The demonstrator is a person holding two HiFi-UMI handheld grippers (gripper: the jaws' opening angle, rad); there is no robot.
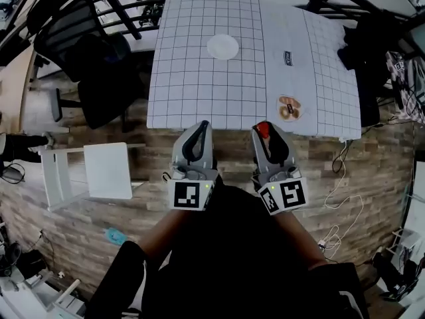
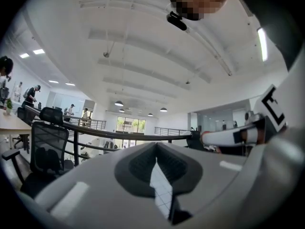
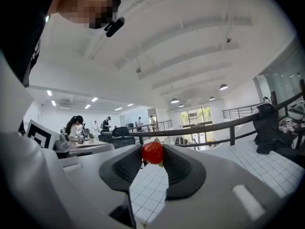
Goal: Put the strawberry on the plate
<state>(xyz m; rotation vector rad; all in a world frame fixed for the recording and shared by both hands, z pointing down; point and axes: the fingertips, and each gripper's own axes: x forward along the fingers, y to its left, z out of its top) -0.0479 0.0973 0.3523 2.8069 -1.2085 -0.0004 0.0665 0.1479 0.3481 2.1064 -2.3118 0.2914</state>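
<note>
A red strawberry (image 3: 153, 152) sits pinched between the tips of my right gripper (image 3: 153, 155); in the head view the strawberry (image 1: 263, 129) shows at the tip of that gripper (image 1: 263, 132), just short of the table's near edge. The white round plate (image 1: 222, 46) lies far off on the gridded table (image 1: 192, 92), towards its back. My left gripper (image 1: 199, 130) is held beside the right one with its jaws together and nothing in them; in its own view the left gripper (image 2: 156, 159) shows only a thin slit of the table's grid.
A small patterned item (image 1: 289, 107) lies on the table at the right front and a dark small object (image 1: 287, 58) farther back. A black office chair (image 1: 93, 65) stands left of the table, a white stand (image 1: 86, 171) on the floor at the left, cables (image 1: 342, 198) at the right.
</note>
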